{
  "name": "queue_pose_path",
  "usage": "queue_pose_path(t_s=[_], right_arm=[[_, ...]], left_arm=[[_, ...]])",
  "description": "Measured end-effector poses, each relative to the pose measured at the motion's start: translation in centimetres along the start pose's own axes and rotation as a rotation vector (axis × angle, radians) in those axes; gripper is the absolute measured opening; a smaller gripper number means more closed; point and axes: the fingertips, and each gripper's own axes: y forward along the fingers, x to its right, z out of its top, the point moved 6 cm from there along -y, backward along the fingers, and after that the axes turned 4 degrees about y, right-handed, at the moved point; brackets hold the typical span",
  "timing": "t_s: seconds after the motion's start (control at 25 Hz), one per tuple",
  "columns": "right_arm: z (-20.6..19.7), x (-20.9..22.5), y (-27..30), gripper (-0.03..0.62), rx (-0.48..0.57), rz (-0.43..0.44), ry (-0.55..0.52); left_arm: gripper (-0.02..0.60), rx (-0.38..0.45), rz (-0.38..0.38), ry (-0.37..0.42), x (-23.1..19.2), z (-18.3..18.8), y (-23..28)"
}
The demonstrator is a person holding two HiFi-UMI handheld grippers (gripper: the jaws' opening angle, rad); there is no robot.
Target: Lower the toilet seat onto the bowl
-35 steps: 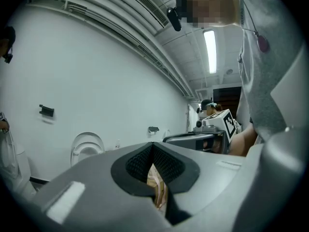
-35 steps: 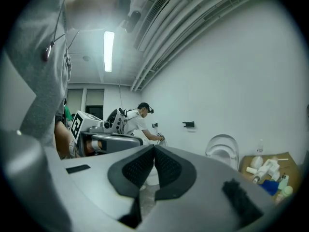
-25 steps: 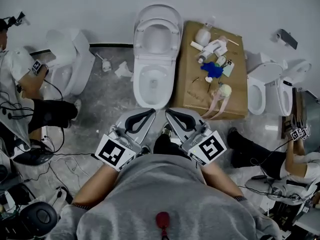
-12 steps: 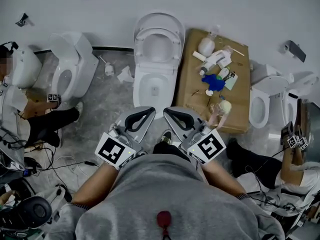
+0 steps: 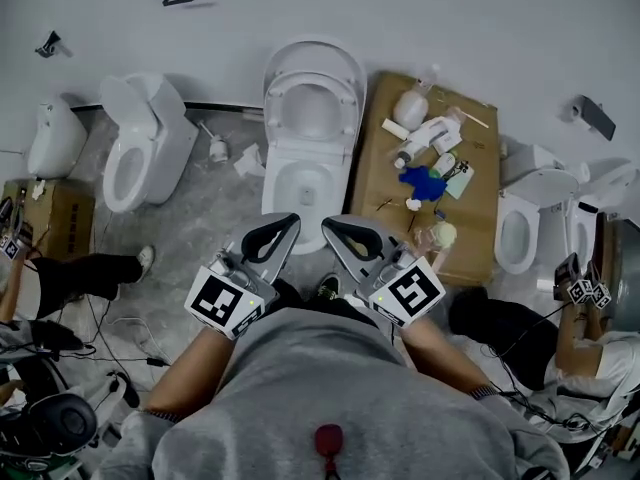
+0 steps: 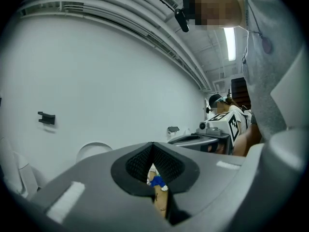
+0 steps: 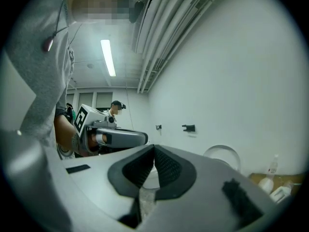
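Person at left (image 5: 85, 271) backed away, cardboard box (image 5: 55, 218) uncovered

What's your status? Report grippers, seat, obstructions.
Left gripper and right gripper shut, empty, short of the toilet bowl. Toilet seat upright against the lid, untouched. Nothing on the bowl rim; cluttered cardboard lies beside it.

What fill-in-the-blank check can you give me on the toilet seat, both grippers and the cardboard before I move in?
The white plastic toilet seat of the middle white ceramic toilet stands ____, not lowered. The left gripper and the right gripper both have jaws ____, holding nothing. The flat brown cardboard sheet lies to the toilet's ____ in the head view.
Missing words: raised; shut; right.
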Motion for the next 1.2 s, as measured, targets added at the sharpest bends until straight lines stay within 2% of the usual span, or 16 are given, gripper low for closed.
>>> queue_pose_path(t_s=[0.24,0.48,0.76,1.2], right_arm=[[-0.3,2.7,1.4,0.015,-0.01,-0.038,0.009],[0.2,5.6,4.0,0.015,-0.024,-0.078,-0.005],[0.3,9.5,8.1,0.015,-0.058,-0.147,-0.005],[-1.2,16.7,15.8,0.017,-0.158,-0.239,-0.021]], left_arm=[[0.006,0.0,-0.006,-0.007,-2.4,-0.5,1.7],[0.006,-0.002,-0.044,-0.011,-6.1,-0.9,4.0],[0.006,-0.005,-0.107,-0.019,-11.7,-1.5,6.7],[0.005,-0.03,-0.161,-0.022,-21.2,-3.4,11.5]])
